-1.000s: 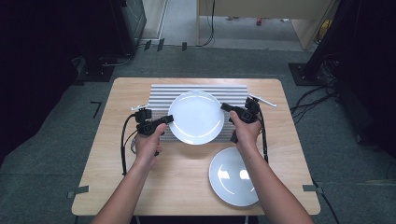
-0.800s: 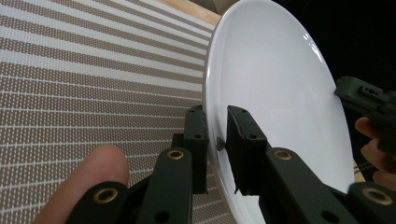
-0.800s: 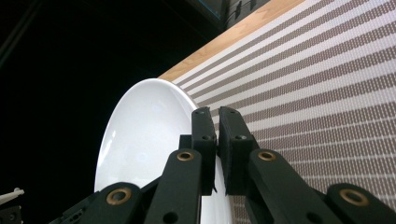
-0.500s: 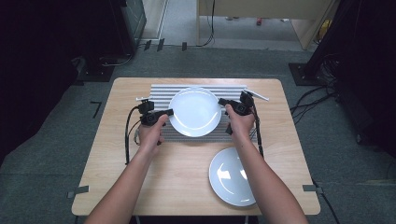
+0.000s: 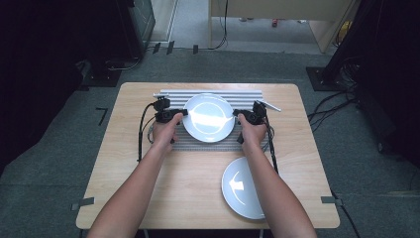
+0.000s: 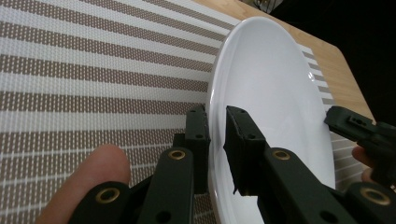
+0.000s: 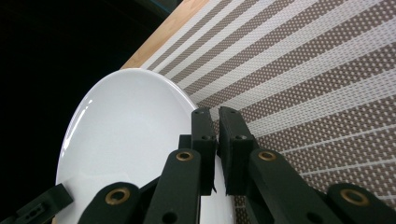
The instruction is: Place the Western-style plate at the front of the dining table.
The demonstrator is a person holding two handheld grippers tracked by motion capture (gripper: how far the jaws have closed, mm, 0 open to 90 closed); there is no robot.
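Round white glazed ceramic plate (image 5: 208, 118), held over the middle of the brown-and-white striped woven placemat (image 5: 173, 93), pinched at two opposite points of its rim. Stiff and probably brittle, so likely to chip or crack if dropped or knocked against the counter; glaze glossy and likely slick, with only a thin edge to bite on. Moderately heavy for so small a purchase, hence best taken as here, at the rim on opposite sides, kept level and pressed evenly. Left gripper (image 6: 215, 140) closed nearly tight on the near rim, one of the fingers (image 6: 243, 140) above the plate's face, the other beneath. Right gripper (image 7: 217, 135) likewise clamped on the far edge, fingers (image 7: 233, 140) all but meeting across the lip. Nearer the person from the right fingers, well apart, a second round white plate (image 5: 244, 187) lying flat on the light wooden counter (image 5: 124, 163)
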